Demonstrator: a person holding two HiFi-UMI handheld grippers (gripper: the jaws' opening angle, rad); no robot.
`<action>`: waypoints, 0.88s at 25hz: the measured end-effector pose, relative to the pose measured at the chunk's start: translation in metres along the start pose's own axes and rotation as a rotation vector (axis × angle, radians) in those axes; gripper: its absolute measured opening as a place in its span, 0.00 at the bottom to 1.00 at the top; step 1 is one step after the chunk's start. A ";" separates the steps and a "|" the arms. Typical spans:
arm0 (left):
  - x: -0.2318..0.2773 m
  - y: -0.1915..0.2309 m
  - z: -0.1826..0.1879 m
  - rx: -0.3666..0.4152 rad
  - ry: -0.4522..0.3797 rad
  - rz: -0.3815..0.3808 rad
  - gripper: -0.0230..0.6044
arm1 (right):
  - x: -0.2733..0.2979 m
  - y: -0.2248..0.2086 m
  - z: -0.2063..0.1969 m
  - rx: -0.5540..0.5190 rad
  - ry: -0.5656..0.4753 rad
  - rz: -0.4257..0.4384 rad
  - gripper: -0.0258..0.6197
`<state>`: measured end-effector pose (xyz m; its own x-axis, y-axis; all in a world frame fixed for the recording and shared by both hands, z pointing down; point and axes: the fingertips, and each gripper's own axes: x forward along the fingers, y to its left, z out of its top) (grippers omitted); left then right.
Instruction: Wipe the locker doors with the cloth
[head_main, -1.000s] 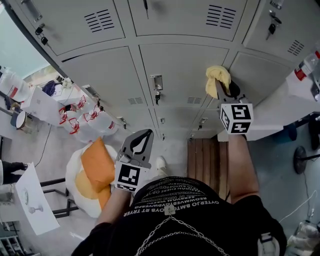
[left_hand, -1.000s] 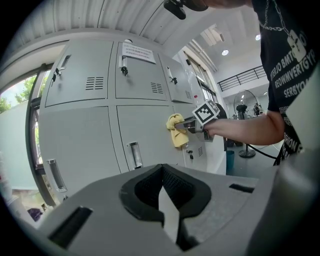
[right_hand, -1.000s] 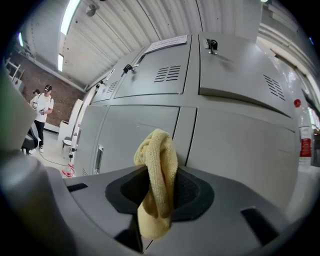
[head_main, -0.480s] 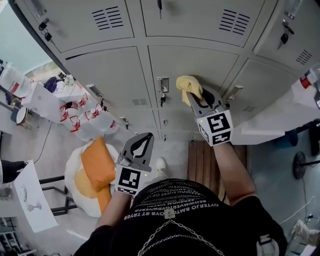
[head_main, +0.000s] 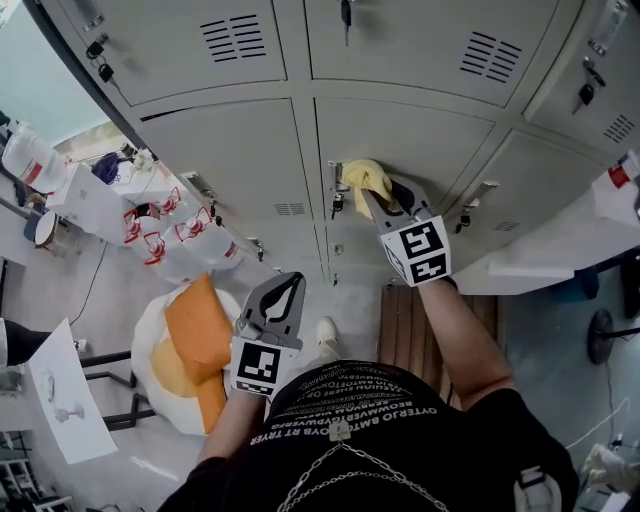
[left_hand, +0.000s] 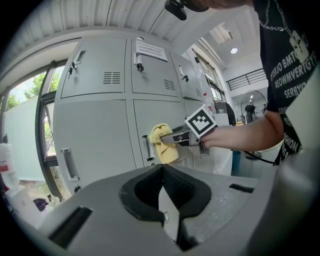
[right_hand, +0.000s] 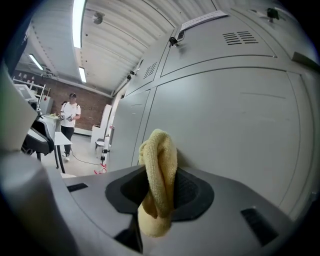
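Right gripper view: my right gripper (right_hand: 157, 200) is clamped on the yellow cloth (right_hand: 159, 170), which bunches up between the jaws and rises above them against the grey locker door (right_hand: 235, 135). From the head view, the cloth sits just right of the door handle (head_main: 336, 186), at the handle's height and pressed to the door. My left gripper (head_main: 283, 288) hangs well below the handle and apart from the lockers, with its jaws closed together and nothing between them. Wooden slats (head_main: 415, 320) lie on the floor below and right of the handle.
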<state>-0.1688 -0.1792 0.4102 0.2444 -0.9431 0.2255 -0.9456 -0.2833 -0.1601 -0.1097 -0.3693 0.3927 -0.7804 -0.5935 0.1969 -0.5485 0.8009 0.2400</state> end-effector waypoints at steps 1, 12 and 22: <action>0.001 0.001 0.000 -0.001 0.000 -0.001 0.05 | 0.001 -0.002 0.000 -0.002 0.002 -0.006 0.21; 0.012 -0.006 0.001 0.005 0.000 -0.041 0.05 | -0.021 -0.031 -0.025 0.010 0.044 -0.068 0.21; 0.020 -0.012 0.005 0.022 0.003 -0.065 0.05 | -0.065 -0.084 -0.057 0.071 0.076 -0.186 0.21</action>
<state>-0.1513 -0.1952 0.4116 0.3045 -0.9221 0.2386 -0.9227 -0.3477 -0.1663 0.0046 -0.4022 0.4140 -0.6402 -0.7338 0.2273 -0.7030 0.6789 0.2118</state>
